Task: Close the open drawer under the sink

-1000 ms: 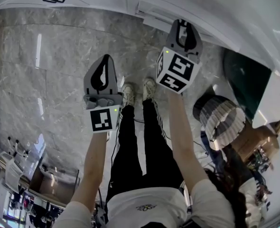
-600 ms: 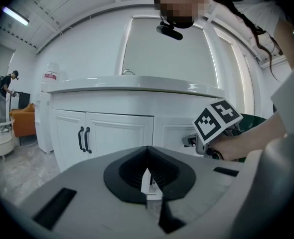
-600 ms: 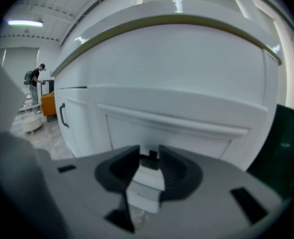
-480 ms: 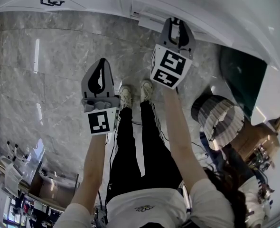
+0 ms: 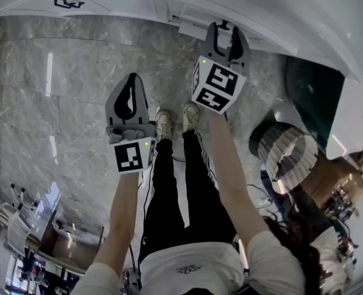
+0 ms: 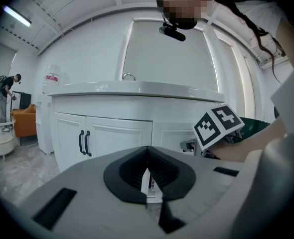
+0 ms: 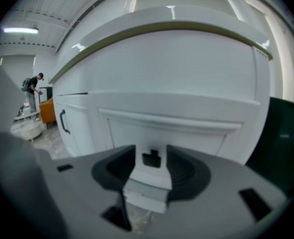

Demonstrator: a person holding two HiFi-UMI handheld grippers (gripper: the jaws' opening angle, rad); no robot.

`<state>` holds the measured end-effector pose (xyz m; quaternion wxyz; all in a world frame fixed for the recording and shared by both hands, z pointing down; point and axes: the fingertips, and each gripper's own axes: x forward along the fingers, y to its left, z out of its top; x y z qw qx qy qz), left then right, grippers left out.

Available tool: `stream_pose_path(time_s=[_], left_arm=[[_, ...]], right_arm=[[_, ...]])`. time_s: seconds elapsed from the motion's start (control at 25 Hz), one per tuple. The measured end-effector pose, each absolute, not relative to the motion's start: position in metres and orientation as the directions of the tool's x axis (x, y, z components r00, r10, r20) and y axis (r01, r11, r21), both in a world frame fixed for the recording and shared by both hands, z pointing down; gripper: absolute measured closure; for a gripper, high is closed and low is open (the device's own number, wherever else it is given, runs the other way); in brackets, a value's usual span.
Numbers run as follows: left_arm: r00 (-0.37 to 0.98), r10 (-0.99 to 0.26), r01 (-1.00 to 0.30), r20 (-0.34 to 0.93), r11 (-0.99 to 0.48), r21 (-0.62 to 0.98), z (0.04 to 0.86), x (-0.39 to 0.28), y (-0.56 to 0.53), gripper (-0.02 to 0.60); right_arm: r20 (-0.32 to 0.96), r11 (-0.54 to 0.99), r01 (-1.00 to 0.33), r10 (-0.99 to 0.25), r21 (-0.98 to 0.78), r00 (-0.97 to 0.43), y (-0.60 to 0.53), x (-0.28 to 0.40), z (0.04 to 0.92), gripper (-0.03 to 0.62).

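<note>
the person faces a white sink cabinet (image 6: pixel 112 128) that runs along the 12 o'clock edge of the head view, with a grey marble floor (image 5: pixel 58 91) under a pair of pale shoes (image 5: pixel 164 125). the wide white panelled drawer front (image 7: pixel 187 133) sits at about 1 o'clock in the head view, just beyond the right claw (image 5: pixel 226 32). there it shows as a strip lying close along the cabinet face, and how far it stands out i cannot tell. in the right gripper view the drawer front fills the middle, and its small black handle (image 7: pixel 151 158) stands at 12 o'clock between the two jaws. the right claw's jaws have just been opening and now stand wide. the handle is in the gap with white showing on both sides of it, so the pads do not press on it.

the left claw (image 5: pixel 134 77) hangs on the 9 o'clock side of the right one, well apart from the cabinet and over the floor. its jaws are drawn in to a thin slit with the tips together and nothing between them. in the left gripper view a white worktop (image 6: pixel 137 88) caps the cabinet and a curved metal tap (image 6: pixel 129 76) rises at 12 o'clock. two doors with paired black bar handles (image 6: pixel 83 142) lie at 9 o'clock, and the right claw's marker cube (image 6: pixel 219 126) shows at 3 o'clock. a dark green panel (image 5: pixel 314 97) stands at 3 o'clock in the head view.
</note>
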<state>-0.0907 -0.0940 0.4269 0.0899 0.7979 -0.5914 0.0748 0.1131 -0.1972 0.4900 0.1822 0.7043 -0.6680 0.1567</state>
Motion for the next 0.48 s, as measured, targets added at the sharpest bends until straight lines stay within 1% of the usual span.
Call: stream_pose_path(time_s=[0.28,0.48], left_arm=[[0.289,-0.937,-0.957,0.195,-0.284,0.051,0.404,-0.089,-0.089,0.561],[0.298,-0.943,-0.955,0.152,-0.293,0.055,0.367,-0.081,-0.084,0.561]], right_arm=[[0.447,-0.027,-0.999,-0.894,0.040,0.042,-0.190,0.111,0.464,0.401],[0.403,-0.020,-0.999,-0.915,0.042,0.036,-0.189,0.110,0.416,0.402]])
